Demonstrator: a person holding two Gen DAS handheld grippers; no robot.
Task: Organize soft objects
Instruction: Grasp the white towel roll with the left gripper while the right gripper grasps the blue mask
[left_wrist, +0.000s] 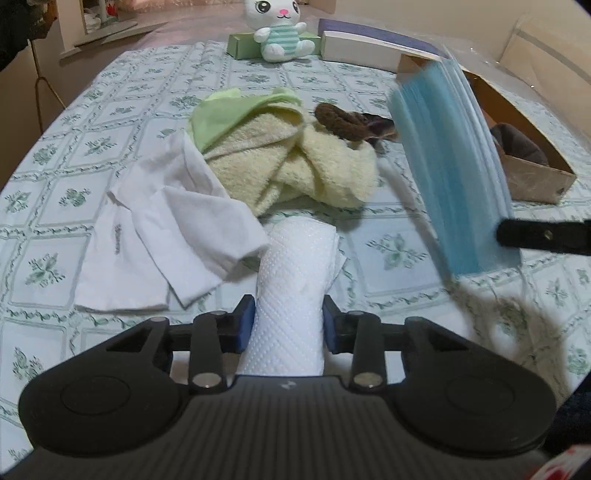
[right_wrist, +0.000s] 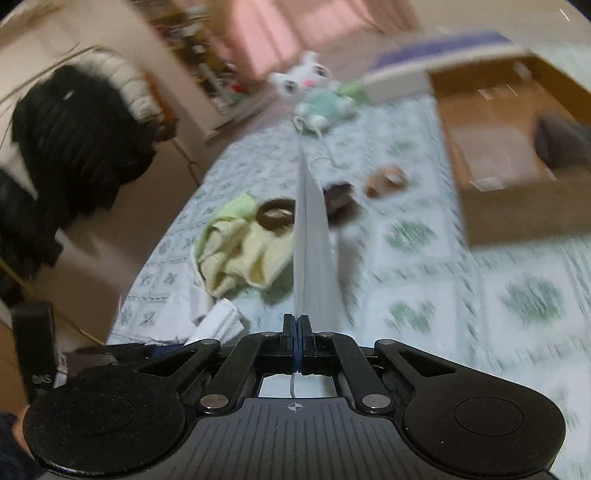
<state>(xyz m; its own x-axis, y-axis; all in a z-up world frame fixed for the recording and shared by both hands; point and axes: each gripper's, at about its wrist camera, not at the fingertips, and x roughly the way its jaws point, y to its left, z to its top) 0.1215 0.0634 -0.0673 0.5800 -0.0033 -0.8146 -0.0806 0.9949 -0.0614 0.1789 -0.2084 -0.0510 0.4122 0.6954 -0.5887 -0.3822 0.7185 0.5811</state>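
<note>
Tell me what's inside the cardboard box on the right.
Inside the cardboard box, a dark grey soft item lies against the far wall. The held blue face mask hides the box's left part; the rest looks bare.

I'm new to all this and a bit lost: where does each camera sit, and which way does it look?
Left wrist: on the left gripper, looking down its fingers at the paper towel between its blue pads, cloths beyond.
Right wrist: on the right gripper, shut on the blue mask, seen edge-on; a dark sleeve shows.
Shared: yellow towel, plush rabbit, cardboard box.
</note>
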